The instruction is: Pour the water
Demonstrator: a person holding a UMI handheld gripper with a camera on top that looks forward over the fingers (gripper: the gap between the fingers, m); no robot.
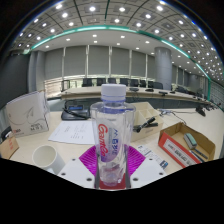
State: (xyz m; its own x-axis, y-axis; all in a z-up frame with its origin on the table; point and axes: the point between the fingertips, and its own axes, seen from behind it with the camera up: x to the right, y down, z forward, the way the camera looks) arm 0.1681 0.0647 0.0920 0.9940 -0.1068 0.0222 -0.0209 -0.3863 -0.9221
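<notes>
Bench (70, 150) in a lit conference room: tongs (112, 162) clamp an upright water bottle (112, 135); paper cup (47, 158) near left, open cardboard box (185, 143) right.

The gripper (112, 165) points forward, level over the table. Its two pink pads (90, 158) press against a bottle's sides.

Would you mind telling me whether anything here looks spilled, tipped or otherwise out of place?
Nothing stands out. The clear plastic water bottle with a pale cap stands upright between the gripper fingers, cap still on. The white paper cup beside it is upright, and no water shows on the pale table.
</notes>
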